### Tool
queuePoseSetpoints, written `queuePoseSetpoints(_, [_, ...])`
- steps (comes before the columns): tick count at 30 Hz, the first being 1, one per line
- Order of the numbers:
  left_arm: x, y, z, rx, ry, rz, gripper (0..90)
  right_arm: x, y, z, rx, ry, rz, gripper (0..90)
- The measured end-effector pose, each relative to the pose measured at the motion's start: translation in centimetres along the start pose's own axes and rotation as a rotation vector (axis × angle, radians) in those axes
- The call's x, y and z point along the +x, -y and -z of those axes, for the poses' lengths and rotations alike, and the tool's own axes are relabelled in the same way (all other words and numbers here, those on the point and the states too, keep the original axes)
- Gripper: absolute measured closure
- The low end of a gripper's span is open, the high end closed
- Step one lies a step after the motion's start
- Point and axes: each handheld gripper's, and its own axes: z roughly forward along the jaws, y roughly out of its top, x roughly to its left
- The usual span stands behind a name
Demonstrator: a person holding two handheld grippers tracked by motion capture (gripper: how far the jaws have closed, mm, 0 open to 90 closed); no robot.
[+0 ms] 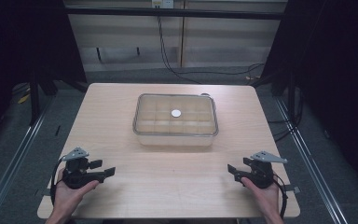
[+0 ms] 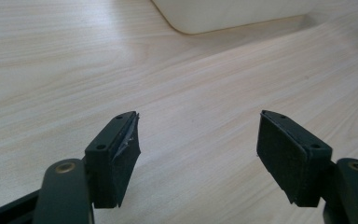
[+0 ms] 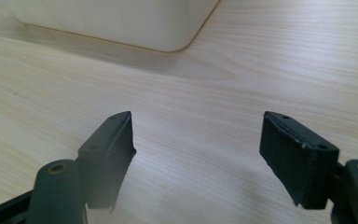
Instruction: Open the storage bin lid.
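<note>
1. One light wood-grain rectangular table (image 1: 121, 116) carries every item listed below. No brand, label or writing can be read on any item.
2. One clear plastic rectangular box with rounded corners (image 1: 175, 138) sits at the table's centre, slightly toward 12 o'clock. Its inside is divided into a grid of compartments. Its pale corner also appears at the top of the left gripper view (image 2: 223, 14) and of the right gripper view (image 3: 121, 23).
3. Two black two-jaw grippers, each held in one hand:
   - left gripper (image 1: 108, 172), at 7 o'clock from the box, well apart from it; jaws spread wide, with bare tabletop between the pads (image 2: 126, 154).
   - right gripper (image 1: 233, 171), at 5 o'clock from the box, well apart from it; jaws spread wide, nothing between them.
4. One small white round disc (image 1: 175, 113) lies at the middle of the box.
</note>
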Motion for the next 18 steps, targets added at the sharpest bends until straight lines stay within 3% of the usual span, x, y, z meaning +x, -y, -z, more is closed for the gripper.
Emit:
queuePoseSetpoints(1, [0.1, -0.1, -0.2, 0.008, 0.039, 0.008, 28.6, 0.0, 0.0, -0.1, 0.004, -0.01, -0.009, 26.1])
queuePoseSetpoints(4, [0.1, -0.1, -0.4, 0.008, 0.045, 0.015, 29.3, 0.1, -0.1, -0.2, 0.001, -0.013, -0.002, 26.7])
queuePoseSetpoints(6, [0.2, -0.2, -0.4, 0.002, 0.075, 0.047, 30.2, 0.2, -0.2, -0.2, 0.006, -0.029, -0.01, 27.2])
queuePoseSetpoints(9, [0.3, -0.3, -0.4, 0.009, 0.088, 0.064, 32.0, 0.6, -0.5, 0.1, 0.003, -0.07, -0.034, 28.4])
queuePoseSetpoints(15, [0.1, -1.1, -0.2, -0.011, 0.105, 0.065, 35.2, 0.6, -1.7, 0.6, -0.011, -0.089, -0.039, 32.5])
queuePoseSetpoints(17, [0.1, -1.4, -0.2, -0.021, 0.131, 0.042, 37.0, 0.6, -2.4, 0.5, -0.007, -0.102, -0.046, 34.3])
queuePoseSetpoints(18, [-0.2, -1.7, -0.4, -0.027, 0.145, 0.031, 42.0, 0.4, -2.8, 0.2, -0.013, -0.111, -0.048, 35.1])
